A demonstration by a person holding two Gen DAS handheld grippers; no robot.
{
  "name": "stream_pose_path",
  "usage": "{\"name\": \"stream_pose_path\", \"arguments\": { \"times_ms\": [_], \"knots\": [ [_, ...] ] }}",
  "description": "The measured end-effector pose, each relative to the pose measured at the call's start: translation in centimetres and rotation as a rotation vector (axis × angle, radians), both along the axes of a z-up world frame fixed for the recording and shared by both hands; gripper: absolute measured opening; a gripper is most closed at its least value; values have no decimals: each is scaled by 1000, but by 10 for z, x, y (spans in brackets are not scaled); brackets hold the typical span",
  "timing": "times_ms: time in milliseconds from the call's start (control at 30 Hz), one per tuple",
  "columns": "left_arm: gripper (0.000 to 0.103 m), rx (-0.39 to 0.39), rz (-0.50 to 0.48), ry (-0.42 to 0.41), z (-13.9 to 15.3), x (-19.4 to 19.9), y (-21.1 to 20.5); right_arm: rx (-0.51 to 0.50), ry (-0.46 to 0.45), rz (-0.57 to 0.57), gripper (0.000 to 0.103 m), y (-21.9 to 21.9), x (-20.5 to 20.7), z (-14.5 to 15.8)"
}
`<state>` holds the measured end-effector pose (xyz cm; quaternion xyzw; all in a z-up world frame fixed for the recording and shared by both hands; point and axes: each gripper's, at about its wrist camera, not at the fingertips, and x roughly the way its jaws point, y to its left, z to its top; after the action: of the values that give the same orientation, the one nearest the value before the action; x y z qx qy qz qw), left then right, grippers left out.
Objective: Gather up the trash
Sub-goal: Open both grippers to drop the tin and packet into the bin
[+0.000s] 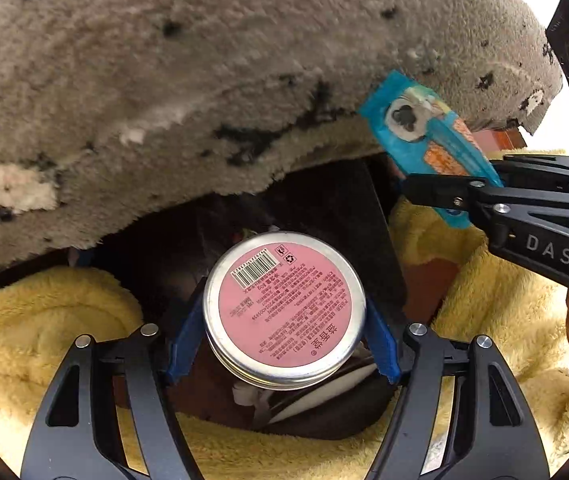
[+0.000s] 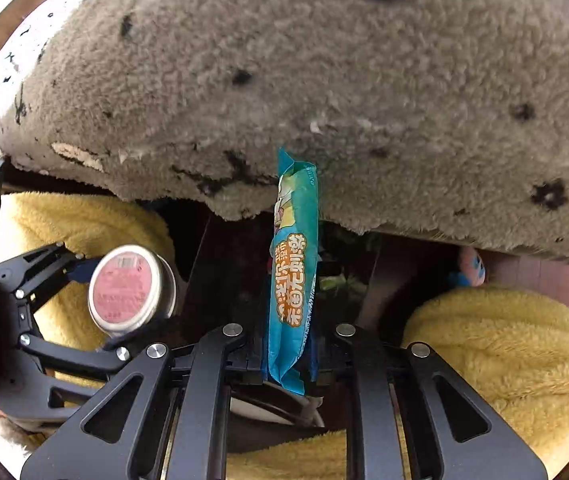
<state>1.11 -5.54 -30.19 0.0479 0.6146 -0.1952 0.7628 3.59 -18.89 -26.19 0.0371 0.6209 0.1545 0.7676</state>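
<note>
Trash is already picked up on both sides: the left gripper [image 1: 284, 336] has its fingers closed around a round tin [image 1: 284, 306], and the right gripper [image 2: 290, 354] pinches a blue wrapper [image 2: 294, 272]. Both hang above yellow blankets [image 2: 504, 344], near a grey rug [image 1: 204, 80]. Dropping them into a bin seems to remain; no bin is visible.

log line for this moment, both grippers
left gripper: shut on round tin | right gripper: shut on blue wrapper

Our grippers [image 1: 284, 344] [image 2: 290, 356] are black frames with silver screws and blue fingertips [image 1: 382, 344]; one reads "DAS".
</note>
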Motion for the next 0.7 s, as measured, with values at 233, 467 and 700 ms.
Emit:
{"name": "stream_pose_path", "arguments": {
  "times_ms": [233, 467, 700],
  "knots": [
    [74, 4, 19, 0, 0, 6, 3, -1, -9, -32, 53, -7, 2, 0],
    [93, -5, 27, -44, 22, 9, 12, -30, -73, -73, 64, -15, 5, 18],
    [95, -29, 28, -115, 56, 11, 19, -47, -173, -134, 88, -31, 4, 55]
  ]
}}
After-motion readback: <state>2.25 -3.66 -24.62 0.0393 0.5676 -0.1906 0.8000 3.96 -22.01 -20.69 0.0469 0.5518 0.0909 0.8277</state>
